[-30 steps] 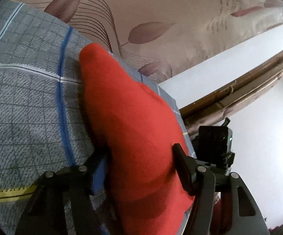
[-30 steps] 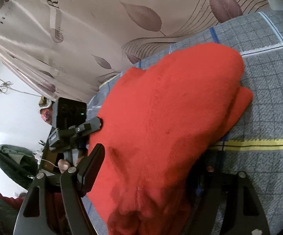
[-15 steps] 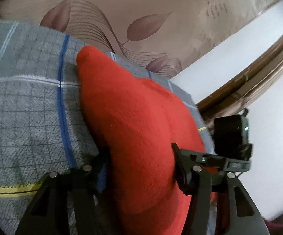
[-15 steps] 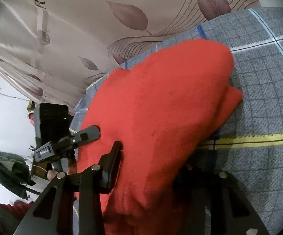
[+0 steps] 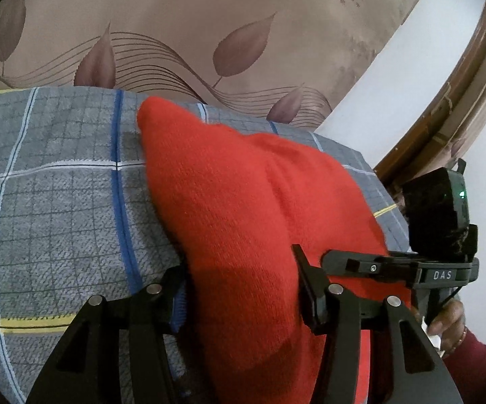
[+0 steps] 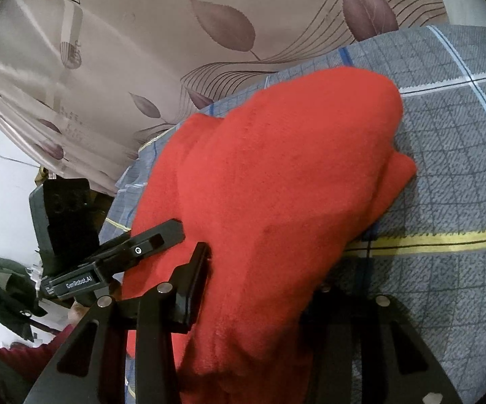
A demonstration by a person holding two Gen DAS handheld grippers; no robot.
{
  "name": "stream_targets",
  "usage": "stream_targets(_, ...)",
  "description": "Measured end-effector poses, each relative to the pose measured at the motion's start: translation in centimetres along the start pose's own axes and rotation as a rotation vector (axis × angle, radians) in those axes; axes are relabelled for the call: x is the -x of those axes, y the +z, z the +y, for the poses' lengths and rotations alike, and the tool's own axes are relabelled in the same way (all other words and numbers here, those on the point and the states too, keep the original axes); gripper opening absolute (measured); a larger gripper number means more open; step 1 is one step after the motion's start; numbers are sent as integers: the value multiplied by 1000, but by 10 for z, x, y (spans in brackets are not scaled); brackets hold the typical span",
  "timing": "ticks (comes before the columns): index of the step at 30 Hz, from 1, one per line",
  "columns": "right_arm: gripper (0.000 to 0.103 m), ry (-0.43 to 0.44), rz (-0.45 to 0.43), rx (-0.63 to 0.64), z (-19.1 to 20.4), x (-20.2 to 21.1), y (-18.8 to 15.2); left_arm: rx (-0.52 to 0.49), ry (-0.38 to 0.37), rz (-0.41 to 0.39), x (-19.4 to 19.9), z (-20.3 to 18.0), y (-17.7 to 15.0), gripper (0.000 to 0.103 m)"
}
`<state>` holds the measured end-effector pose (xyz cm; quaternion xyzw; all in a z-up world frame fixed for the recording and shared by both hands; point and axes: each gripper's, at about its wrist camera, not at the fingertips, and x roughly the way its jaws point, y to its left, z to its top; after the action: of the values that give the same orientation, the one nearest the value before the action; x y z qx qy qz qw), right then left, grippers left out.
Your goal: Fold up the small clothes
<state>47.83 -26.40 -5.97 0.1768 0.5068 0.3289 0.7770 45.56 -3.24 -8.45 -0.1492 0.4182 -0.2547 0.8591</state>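
While both the left gripper (image 5: 241, 289) and right gripper (image 6: 263, 289) have their fingers clamped on the red garment (image 6: 276, 185), it lies mid-frame across the checked bedsheet (image 5: 51, 202)

Bedroom: checked bedsheet (image 5: 58, 208), leaf-print curtain (image 5: 175, 17)

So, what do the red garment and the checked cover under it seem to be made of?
Red garment: probably knitted wool or acrylic, matte and slightly fuzzy, with fine knit loops showing. Checked cover: seemingly woven cotton-like cloth, matte, with a coarse diagonal weave and grey, blue and yellow lines.
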Motion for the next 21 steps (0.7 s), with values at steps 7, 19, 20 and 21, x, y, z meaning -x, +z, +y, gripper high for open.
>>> stream_targets(7, 36, -64, -9, 31, 9, -3, 0, -16, 31, -9, 0, -8, 1, 51)
stream_targets(19, 23, -99, -75, -44, 25, 1, -5, 74, -1, 33, 11, 1, 5, 40)
stream_targets(20, 23, -99, -75, -47, 27, 1, -5, 80, -1, 36, 13, 3, 6, 39)
stream_targets(21, 23, -98, -78, -52, 31, 1, -5, 82, 3, 36, 16, 3, 6, 39)
